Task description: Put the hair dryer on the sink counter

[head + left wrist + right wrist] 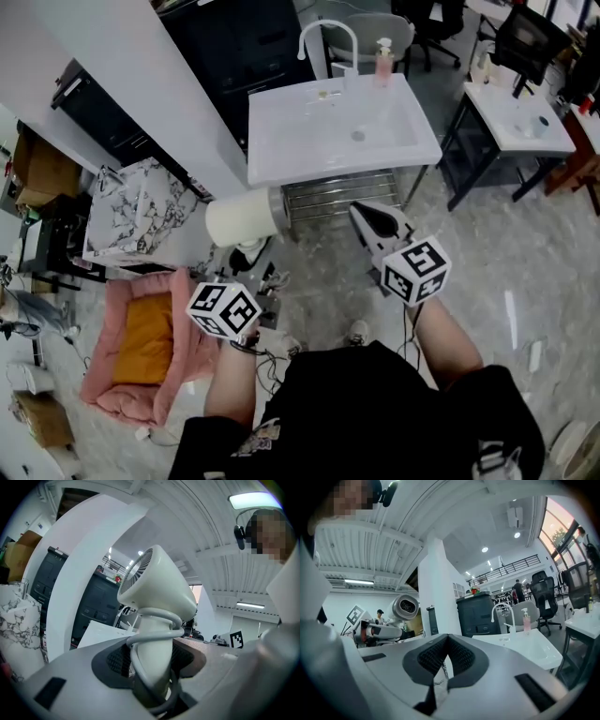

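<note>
Down in front of the sink worktop [281,117], over the floor, the dryer [240,221] was up in the air, not on the worktop yet. Left gripper [151,666] had its fingers [116,660] clamped on the handle, with the cord [154,629] looped round it. Handle ran straight out along the fingers, and the barrel sat crosswise on top of it, long axis roughly level, mouth aimed toward the right gripper [377,225], grille [139,570] facing away to the left. Right gripper's fingers were pinched together at the tips with nothing in them, near the worktop's front edge.
</note>
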A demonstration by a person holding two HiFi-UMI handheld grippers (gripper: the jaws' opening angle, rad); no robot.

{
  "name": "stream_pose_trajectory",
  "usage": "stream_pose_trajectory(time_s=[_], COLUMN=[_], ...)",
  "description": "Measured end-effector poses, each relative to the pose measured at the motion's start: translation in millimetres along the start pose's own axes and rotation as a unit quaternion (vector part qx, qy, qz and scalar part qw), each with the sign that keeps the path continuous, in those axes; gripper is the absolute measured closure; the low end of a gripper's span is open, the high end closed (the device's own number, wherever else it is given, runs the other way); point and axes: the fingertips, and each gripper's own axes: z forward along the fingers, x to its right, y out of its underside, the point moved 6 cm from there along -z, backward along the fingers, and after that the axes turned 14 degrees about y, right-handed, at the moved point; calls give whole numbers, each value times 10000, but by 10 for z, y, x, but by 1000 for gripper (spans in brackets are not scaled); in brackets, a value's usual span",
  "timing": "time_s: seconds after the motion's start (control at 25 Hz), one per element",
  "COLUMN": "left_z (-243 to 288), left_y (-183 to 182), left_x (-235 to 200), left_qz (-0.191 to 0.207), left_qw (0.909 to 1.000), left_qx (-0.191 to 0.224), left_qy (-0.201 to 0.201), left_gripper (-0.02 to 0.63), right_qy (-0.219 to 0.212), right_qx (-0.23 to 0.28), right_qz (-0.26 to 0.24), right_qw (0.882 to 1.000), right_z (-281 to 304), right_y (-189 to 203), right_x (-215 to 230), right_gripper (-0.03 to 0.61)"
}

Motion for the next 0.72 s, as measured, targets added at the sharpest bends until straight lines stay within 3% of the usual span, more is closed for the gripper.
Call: stream_pose_trajectory(time_s=[0.36,0.72], left_z=[408,723], left_y=[14,-95], left_x=[291,260], left_qz=[25,132], left_qw=[9999,9998], left_qx=[113,125], left_qy=[-69,-76], left_gripper=[408,408], right_qy=[-129,-107], right_qx=[82,95], right_qz=[23,132], right_qw=[9999,9998], right_z=[-122,-70], right_y=[-170,-202], right_x=[468,764], right_gripper=[580,580])
